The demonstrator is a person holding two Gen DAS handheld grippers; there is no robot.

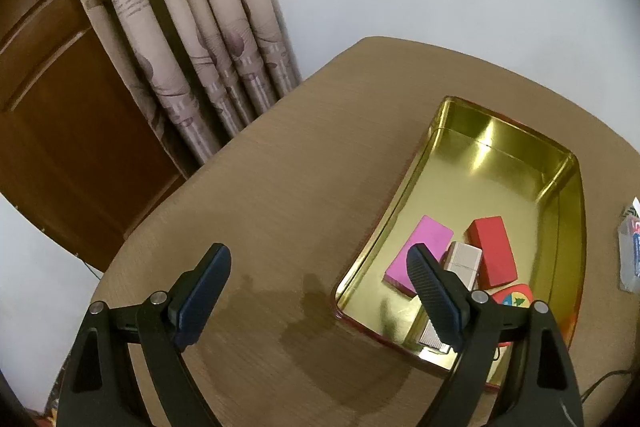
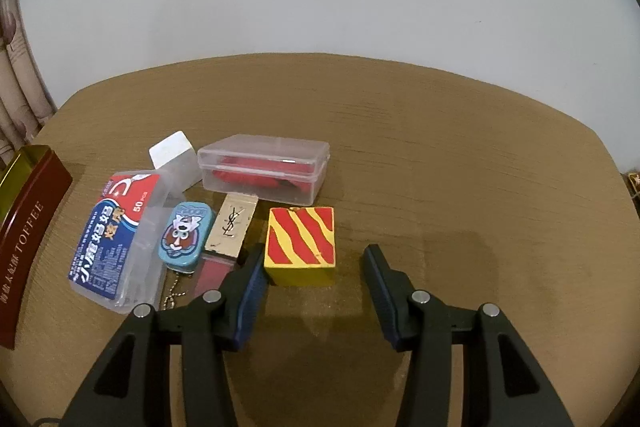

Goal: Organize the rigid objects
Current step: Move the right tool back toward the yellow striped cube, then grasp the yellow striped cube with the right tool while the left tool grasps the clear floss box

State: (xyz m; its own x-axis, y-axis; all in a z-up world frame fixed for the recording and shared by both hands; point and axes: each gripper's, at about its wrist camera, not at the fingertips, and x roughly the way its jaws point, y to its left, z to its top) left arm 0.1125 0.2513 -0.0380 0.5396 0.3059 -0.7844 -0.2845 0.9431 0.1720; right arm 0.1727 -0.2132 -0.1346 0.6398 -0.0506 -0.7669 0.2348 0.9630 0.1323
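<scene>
- The right gripper hung with jaws open astride the striped yellow-and-red block, which sat on the table; nothing was gripped, likely lined up for a pick.
- The left gripper waited open and empty beside the gold tin.
- Inside lay a pink block and a red block, presumably sorted.

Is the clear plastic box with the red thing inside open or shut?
Shut: the clear rectangular plastic box has its lid seated flat all round, red contents inside.

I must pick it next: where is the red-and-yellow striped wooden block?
Right wrist view, centre: the red-and-yellow striped wooden block sits on the table, right of the gold lipstick case, ahead of the open right gripper.
</scene>
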